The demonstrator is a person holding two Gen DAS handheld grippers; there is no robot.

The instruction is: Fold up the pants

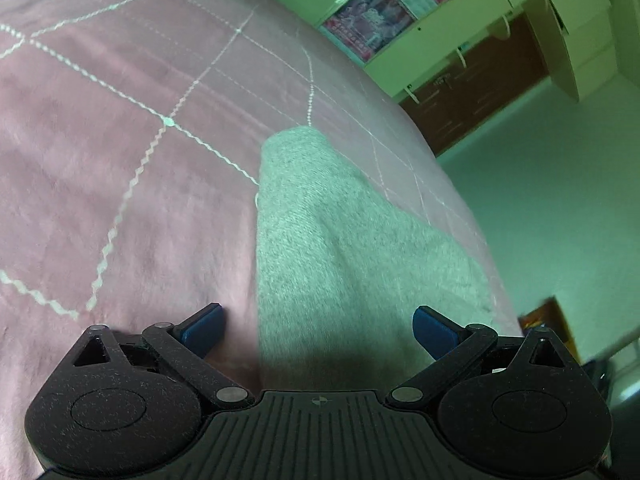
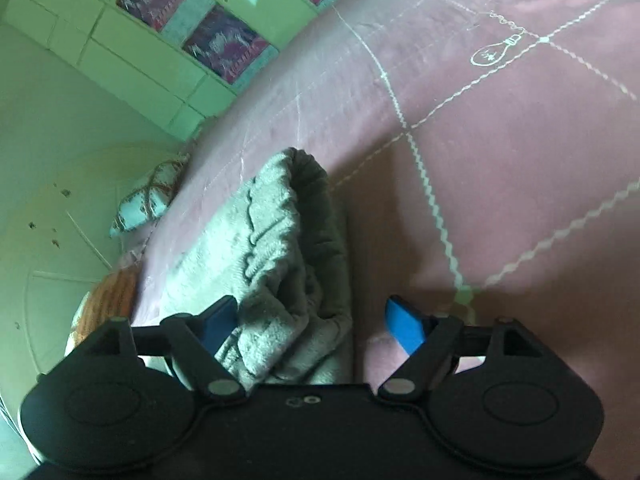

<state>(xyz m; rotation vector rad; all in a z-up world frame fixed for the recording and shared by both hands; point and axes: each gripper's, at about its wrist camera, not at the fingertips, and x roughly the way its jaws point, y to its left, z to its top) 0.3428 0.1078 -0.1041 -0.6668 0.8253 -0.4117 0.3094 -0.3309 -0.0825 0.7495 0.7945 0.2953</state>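
We've got the grey pants (image 1: 320, 248) lying on the pink bedspread (image 1: 120, 140), near its edge by the floor. Left gripper (image 1: 320, 330) is spread wide w/ cloth between the pads, not pinched. Right gripper (image 2: 312, 320) is also wide over the bunched waistband end. Next, we'd say: pinch both ends evenly, keep edges aligned, fold slowly.
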